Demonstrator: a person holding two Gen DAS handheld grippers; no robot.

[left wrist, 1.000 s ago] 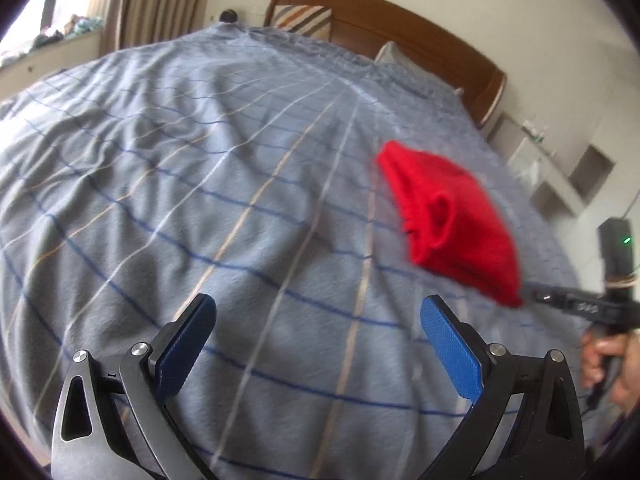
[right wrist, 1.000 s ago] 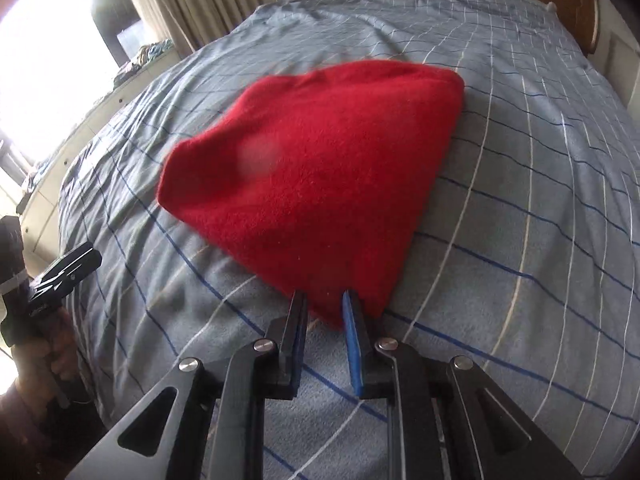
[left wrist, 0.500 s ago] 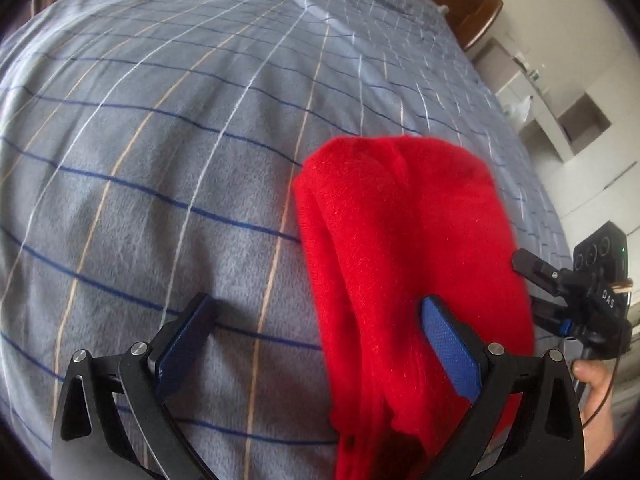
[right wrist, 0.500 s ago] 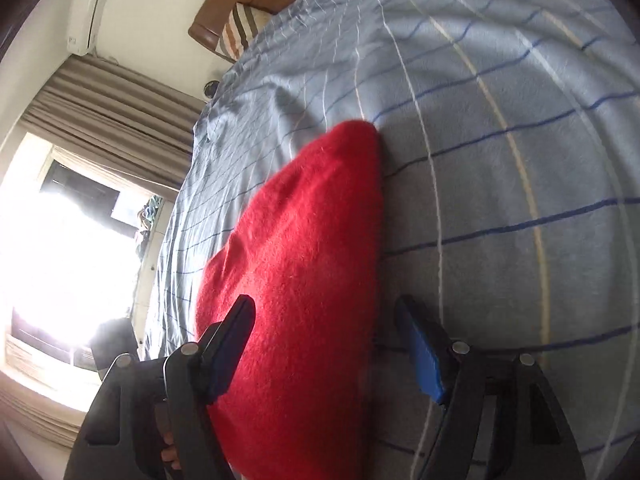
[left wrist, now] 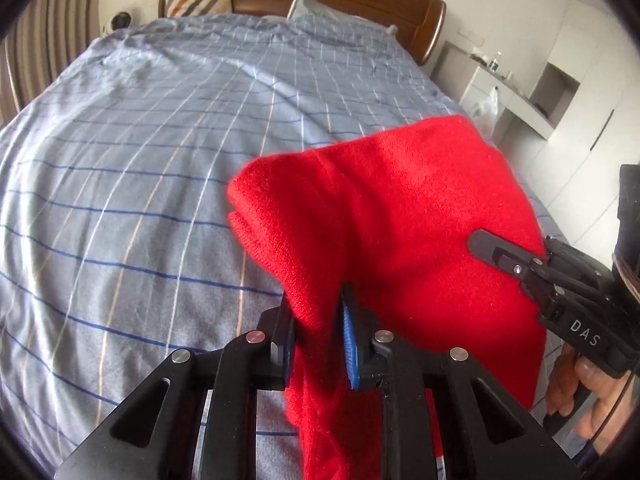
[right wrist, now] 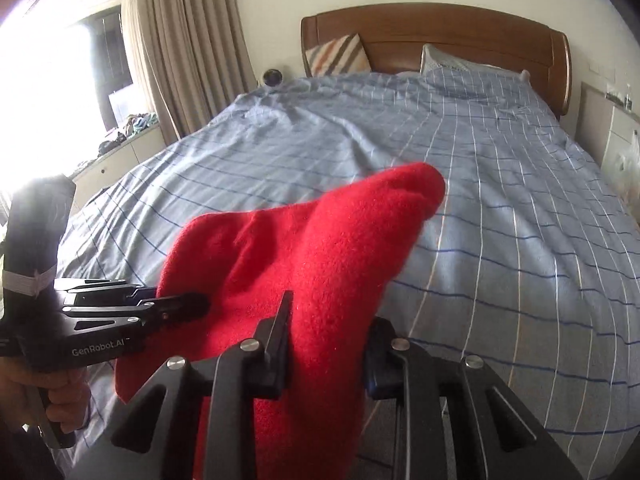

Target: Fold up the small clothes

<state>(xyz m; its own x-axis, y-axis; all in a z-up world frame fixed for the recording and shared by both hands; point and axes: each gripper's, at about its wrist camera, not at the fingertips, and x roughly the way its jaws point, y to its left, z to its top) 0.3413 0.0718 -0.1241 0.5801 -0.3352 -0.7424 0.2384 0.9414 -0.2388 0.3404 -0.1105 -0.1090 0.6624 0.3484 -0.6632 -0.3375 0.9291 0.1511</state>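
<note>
I have the red knit garment (left wrist: 384, 216) lifted off the blue checked bedspread (left wrist: 140, 160), bunched and hanging between both tongs. My left gripper (left wrist: 316, 340) has just closed, jaws nearly together, pinching a fold of it; my right gripper (right wrist: 326, 344) has likewise just narrowed onto a thicker bunch. Both point downward over the bed. Only the right view shows the curtained window (right wrist: 92, 80); the left shows white shelving (left wrist: 560, 92). The garment's lower edge runs out of frame.

Right tongs (right wrist: 326, 344), jaws just closed, pinch the red knit garment (right wrist: 320, 248) above the checked bedspread (right wrist: 500, 200)
</note>
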